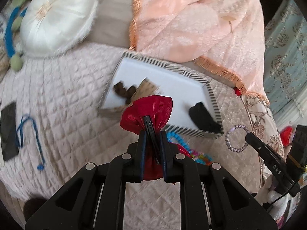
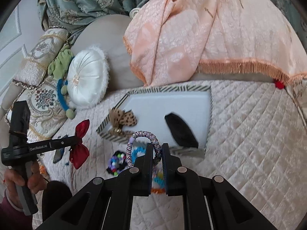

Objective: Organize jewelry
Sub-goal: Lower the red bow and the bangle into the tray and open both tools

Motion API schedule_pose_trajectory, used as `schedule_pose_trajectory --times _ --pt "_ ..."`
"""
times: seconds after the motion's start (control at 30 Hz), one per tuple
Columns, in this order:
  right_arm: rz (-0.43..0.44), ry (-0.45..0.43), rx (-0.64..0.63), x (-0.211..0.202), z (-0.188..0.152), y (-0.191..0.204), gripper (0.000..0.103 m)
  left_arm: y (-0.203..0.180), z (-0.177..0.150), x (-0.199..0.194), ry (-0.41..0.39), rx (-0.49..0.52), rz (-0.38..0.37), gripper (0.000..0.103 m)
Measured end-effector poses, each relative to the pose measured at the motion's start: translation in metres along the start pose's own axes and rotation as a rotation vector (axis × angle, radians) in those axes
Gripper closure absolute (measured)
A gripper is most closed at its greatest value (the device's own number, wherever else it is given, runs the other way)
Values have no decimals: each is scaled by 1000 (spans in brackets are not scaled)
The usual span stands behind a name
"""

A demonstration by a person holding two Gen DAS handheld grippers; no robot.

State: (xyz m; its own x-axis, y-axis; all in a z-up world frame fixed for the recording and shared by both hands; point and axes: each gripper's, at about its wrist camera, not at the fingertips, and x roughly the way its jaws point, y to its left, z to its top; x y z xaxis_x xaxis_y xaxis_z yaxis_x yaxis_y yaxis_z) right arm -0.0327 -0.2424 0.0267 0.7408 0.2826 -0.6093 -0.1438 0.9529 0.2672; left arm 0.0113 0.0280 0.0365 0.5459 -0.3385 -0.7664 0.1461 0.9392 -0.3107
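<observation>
Fingers of the left gripper (image 1: 152, 132) pinch a satiny red bow (image 1: 147, 111); the right gripper (image 2: 157, 147) clamps a braided lilac ring (image 2: 143, 145), over the quilted bedspread (image 2: 239, 134) beside the striped tray's (image 2: 211, 103) near edge.

Quilted pale pink bedspread (image 2: 249, 134) covers the bed. Peach fringed throw (image 2: 191, 38) lies far; patterned blue-grey curtain (image 2: 86, 0) hangs far left.

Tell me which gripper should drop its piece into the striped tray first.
Probably right: the right gripper holds the braided ring just in front of the tray; the left gripper, holding the red bow, sits farther off.
</observation>
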Motion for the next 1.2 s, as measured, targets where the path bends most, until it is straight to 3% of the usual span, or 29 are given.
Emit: schedule_pose_trajectory --times 0.2,0.47,0.73,0.9,1.0,1.07,1.1,1.2 --pt "-61 -8 9 23 32 -17 95 -28 38 41 31 53 25 91" --pt "-157 41 53 94 63 -52 95 -48 73 114 108 90 88 91" --pt "-210 138 74 160 65 -77 95 -51 78 169 167 116 142 90" --pt "-212 192 42 177 60 -78 95 -53 74 185 184 143 178 90" --pt "-215 205 27 181 58 -79 94 -55 73 186 180 158 199 82" --pt "-216 195 41 177 59 -81 92 -57 73 185 179 165 210 64" --pt "-215 187 51 176 60 -83 83 -58 73 181 169 165 205 53" --pt "-186 163 65 163 63 -81 71 -61 72 171 152 165 192 49"
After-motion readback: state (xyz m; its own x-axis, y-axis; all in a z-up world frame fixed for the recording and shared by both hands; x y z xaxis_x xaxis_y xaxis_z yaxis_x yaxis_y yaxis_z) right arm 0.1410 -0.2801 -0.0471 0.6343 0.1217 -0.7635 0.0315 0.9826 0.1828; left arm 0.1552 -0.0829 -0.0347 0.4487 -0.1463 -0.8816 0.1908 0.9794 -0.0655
